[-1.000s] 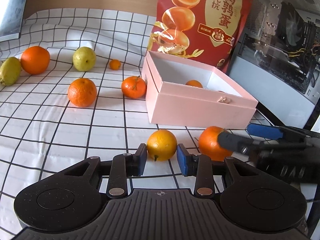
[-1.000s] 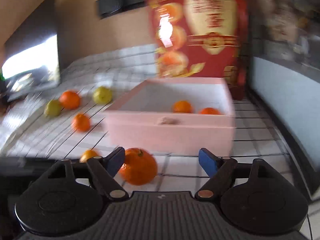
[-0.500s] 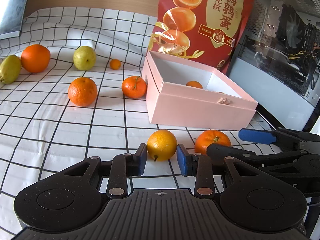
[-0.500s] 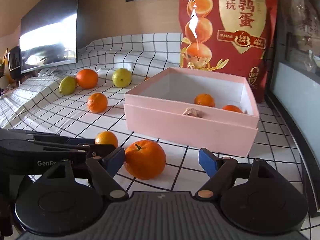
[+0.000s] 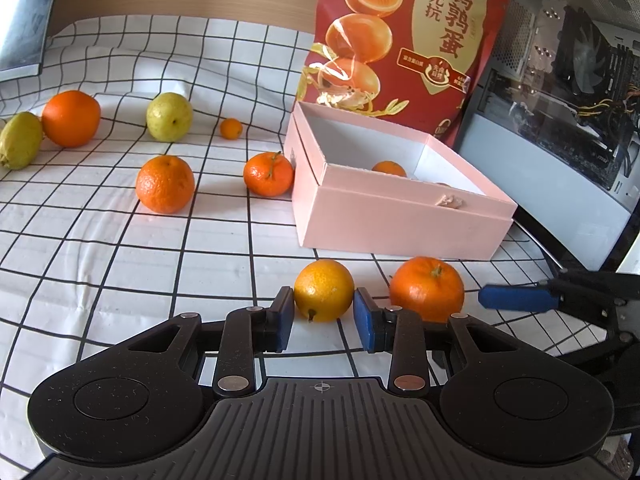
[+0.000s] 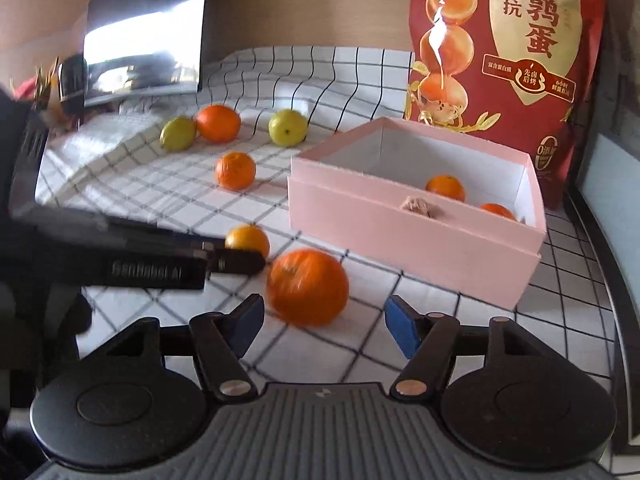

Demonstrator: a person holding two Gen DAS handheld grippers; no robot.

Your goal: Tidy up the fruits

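Note:
A pink open box [image 5: 400, 216] holds two small oranges [image 6: 445, 187]. In the left wrist view my left gripper [image 5: 323, 314] is open with its blue pads either side of a yellow-orange fruit [image 5: 324, 290] on the checked cloth. Beside it on the right lies an orange mandarin [image 5: 427, 289]. In the right wrist view my right gripper [image 6: 322, 326] is open wide around that mandarin [image 6: 307, 287], which is blurred. More oranges [image 5: 165, 184] and yellow-green pears [image 5: 169, 117] lie at the left.
A red snack bag [image 5: 404, 40] stands behind the box. A computer case [image 5: 560, 100] is at the right. A dark screen [image 6: 144, 40] stands at the back left. The checked cloth [image 5: 100, 260] covers the table.
My right gripper has shifted so its fingers now straddle the mandarin, which sits more central between them. My left gripper has stayed around the yellow-orange fruit.

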